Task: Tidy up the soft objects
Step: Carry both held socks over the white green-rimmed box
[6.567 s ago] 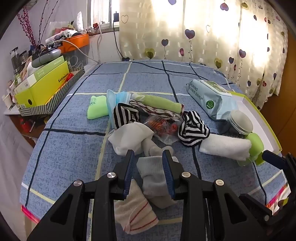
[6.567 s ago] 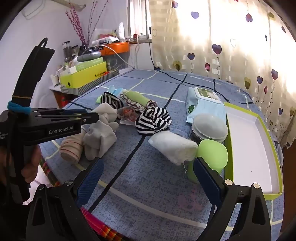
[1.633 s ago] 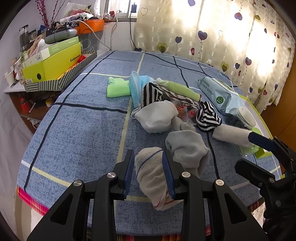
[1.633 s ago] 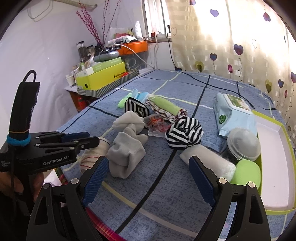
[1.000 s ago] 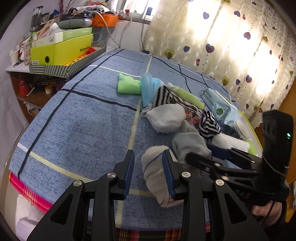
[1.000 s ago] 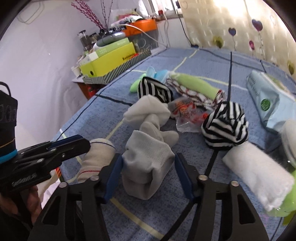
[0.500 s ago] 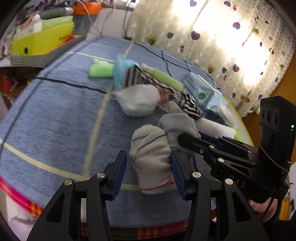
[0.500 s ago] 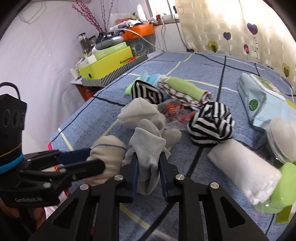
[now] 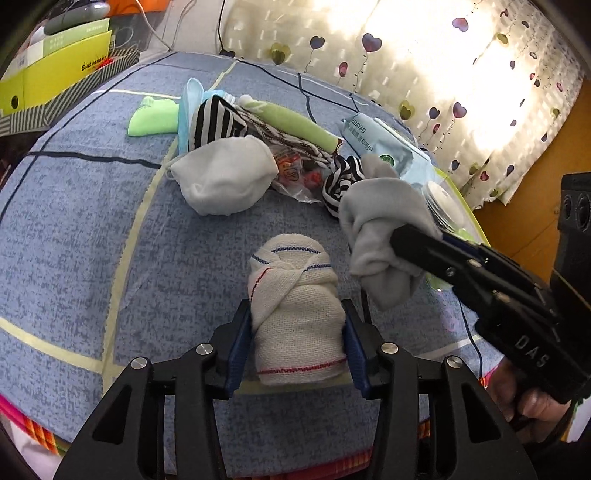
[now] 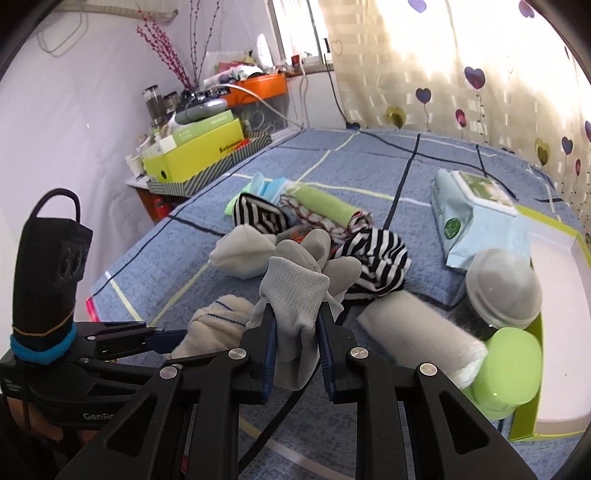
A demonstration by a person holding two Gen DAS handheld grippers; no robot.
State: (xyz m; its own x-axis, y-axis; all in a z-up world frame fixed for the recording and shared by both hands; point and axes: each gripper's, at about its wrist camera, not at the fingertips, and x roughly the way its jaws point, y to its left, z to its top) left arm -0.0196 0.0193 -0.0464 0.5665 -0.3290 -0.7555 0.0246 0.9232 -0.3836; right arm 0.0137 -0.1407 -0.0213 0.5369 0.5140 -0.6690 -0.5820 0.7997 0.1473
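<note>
Daylight is glowing through heart-print curtains ahead of the tongs, a white wall is standing to their left, and a cluttered side shelf is crowding the window.

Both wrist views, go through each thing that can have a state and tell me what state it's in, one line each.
Left gripper: jaws closing, cream sock between the pads.
Cream sock: rolled, lying on the bed.
Right gripper: shut on the grey sock.
Grey sock: bunched, pinched, lifted.
Wipes pack: flap closed.
Green tray: nothing visible inside.
Jar: lid on.
</note>
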